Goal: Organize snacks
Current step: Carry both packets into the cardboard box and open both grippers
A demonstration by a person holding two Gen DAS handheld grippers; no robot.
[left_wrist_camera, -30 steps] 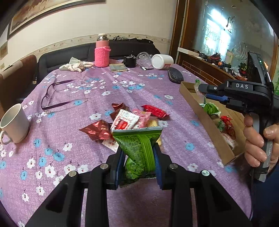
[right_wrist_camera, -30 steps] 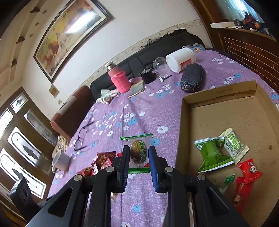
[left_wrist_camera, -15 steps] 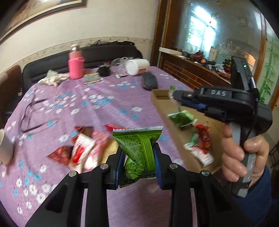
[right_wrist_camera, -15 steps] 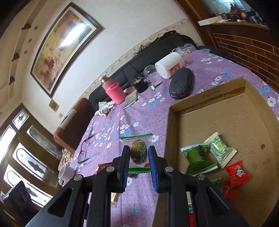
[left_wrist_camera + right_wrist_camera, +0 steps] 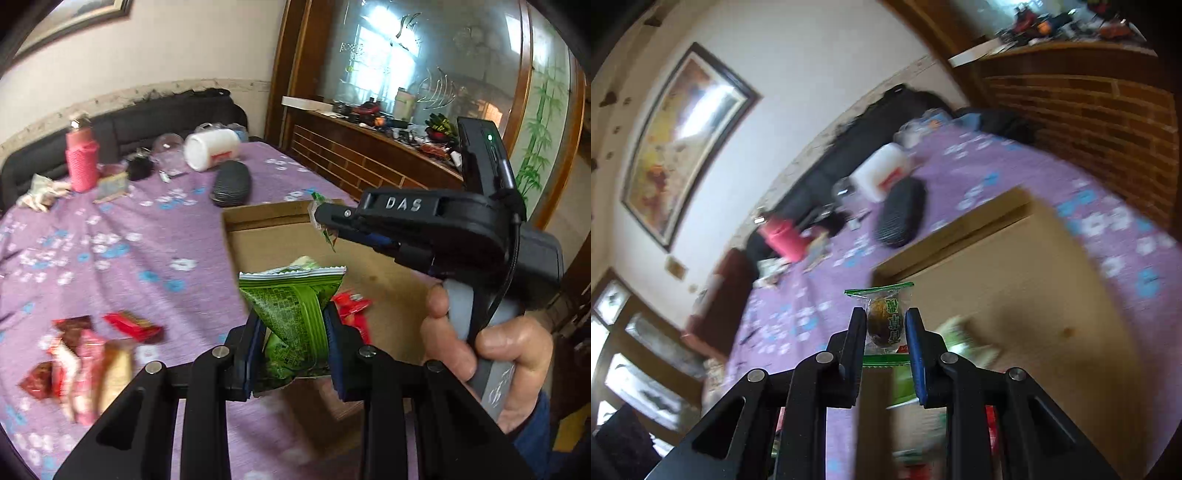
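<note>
My left gripper (image 5: 293, 328) is shut on a green snack packet (image 5: 295, 306), held above the near left edge of the shallow cardboard box (image 5: 229, 236). My right gripper (image 5: 885, 325) is shut on a clear packet with a brown snack and green trim (image 5: 884, 317), held over the box's (image 5: 1052, 295) left part. The right gripper also shows in the left wrist view (image 5: 321, 218), above the box. Red packets (image 5: 351, 306) lie in the box behind the green packet. Several loose red and pink snacks (image 5: 85, 347) lie on the purple tablecloth (image 5: 110, 258) at left.
At the table's far end stand a pink bottle (image 5: 82, 162), a white jar on its side (image 5: 212, 149) and a black glasses case (image 5: 232, 182). A black sofa (image 5: 155, 118) runs behind the table. A wooden cabinet (image 5: 369, 158) is at right.
Both grippers have swung right with their packets, from over the snack pile and tablecloth to over the cardboard box. Both views are blurred by the motion.
</note>
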